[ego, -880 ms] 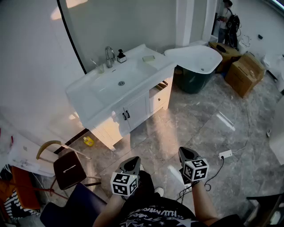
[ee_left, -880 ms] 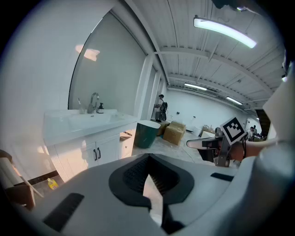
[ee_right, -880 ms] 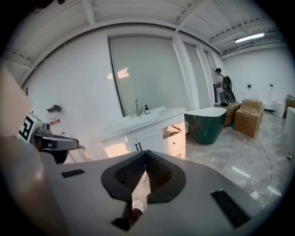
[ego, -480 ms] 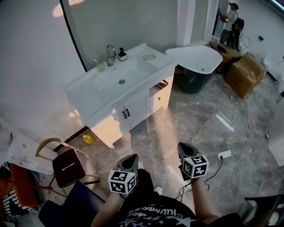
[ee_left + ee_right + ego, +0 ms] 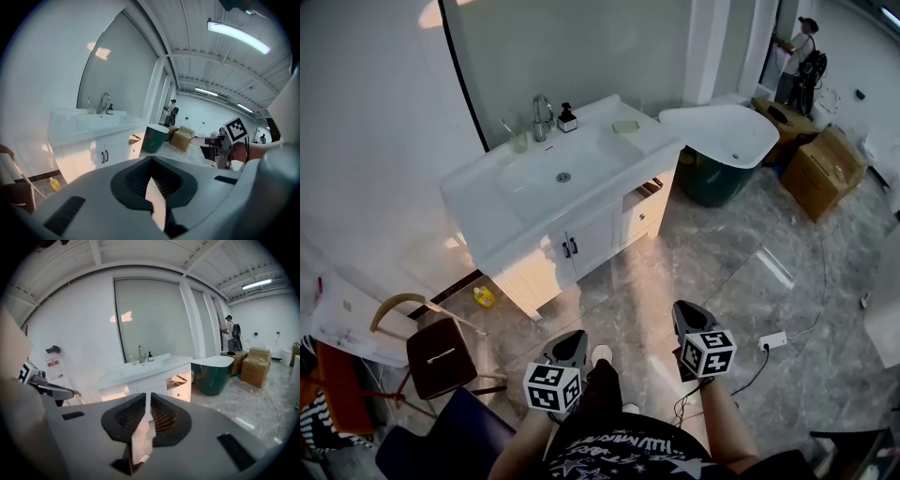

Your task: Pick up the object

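The person is standing on the marble floor in front of the white vanity [image 5: 478, 202], well apart from it, and is holding both tools low and pointing toward it. The left gripper [image 5: 573, 337] is clenched: in the left gripper view its jaws [image 5: 151, 159] are meeting at the tips and nothing is sitting between them. The right gripper [image 5: 685, 309] is clenched too; in the right gripper view only a thin slit is showing between its jaws [image 5: 148, 397], and they are gripping nothing.

I cannot tell which thing is the object to pick up. The small things are all lying on the top of the vanity, far from both grippers. A faucet [image 5: 542, 111] is standing behind the basin, a dark soap dispenser [image 5: 567, 118] is standing just beside the faucet, a clear cup [image 5: 518, 142] is standing on the faucet's other side, and a pale green block [image 5: 625, 127] is lying near the back corner, at the vanity's end by the tub.

A white and dark green bathtub [image 5: 750, 127] is standing just beside that end of the vanity. A small yellow bottle [image 5: 486, 297] is lying on the floor at the foot of the vanity's opposite end, and a brown chair [image 5: 439, 354] is standing further out from that end.
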The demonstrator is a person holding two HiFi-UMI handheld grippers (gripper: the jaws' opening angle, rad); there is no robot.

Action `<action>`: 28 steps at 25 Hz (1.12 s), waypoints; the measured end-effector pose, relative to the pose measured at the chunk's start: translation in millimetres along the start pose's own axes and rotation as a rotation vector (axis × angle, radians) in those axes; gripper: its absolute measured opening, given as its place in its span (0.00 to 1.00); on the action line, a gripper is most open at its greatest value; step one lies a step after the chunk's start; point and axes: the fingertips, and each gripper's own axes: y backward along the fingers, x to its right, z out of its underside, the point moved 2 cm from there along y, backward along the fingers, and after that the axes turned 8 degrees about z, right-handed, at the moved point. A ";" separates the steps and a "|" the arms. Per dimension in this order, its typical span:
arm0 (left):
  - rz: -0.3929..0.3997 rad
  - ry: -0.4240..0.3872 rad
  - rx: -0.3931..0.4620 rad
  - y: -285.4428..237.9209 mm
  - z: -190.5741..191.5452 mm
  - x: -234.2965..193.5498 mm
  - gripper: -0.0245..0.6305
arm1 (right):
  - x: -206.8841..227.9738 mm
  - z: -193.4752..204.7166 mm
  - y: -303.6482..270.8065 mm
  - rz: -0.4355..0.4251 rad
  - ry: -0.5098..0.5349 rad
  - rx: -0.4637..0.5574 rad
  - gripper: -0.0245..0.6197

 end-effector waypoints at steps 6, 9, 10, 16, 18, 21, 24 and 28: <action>0.022 0.004 -0.010 -52.9 -36.3 -41.9 0.06 | 7.7 -26.7 -60.3 -0.014 0.023 -0.040 0.35; 0.039 -0.006 -0.015 -86.0 -55.2 -63.9 0.06 | 16.3 -44.3 -96.6 -0.015 0.030 -0.062 0.41; 0.042 -0.003 -0.015 -96.3 -61.2 -72.6 0.06 | 18.2 -51.1 -110.1 -0.013 0.030 -0.066 0.43; 0.039 0.018 -0.006 -144.6 -97.0 -127.4 0.06 | 15.8 -93.5 -187.1 -0.019 0.029 -0.074 0.44; 0.037 0.024 -0.001 -154.9 -110.4 -144.4 0.06 | 16.2 -108.8 -208.3 -0.013 0.032 -0.070 0.44; 0.029 0.025 0.000 -169.9 -129.6 -173.7 0.06 | 15.2 -131.2 -240.4 -0.001 0.030 -0.055 0.44; 0.026 0.021 -0.004 -182.6 -143.7 -200.1 0.06 | 11.8 -141.8 -267.0 0.008 0.009 -0.047 0.44; 0.020 -0.016 -0.022 -197.6 -156.2 -225.0 0.06 | 11.7 -140.6 -290.5 0.014 0.003 -0.082 0.44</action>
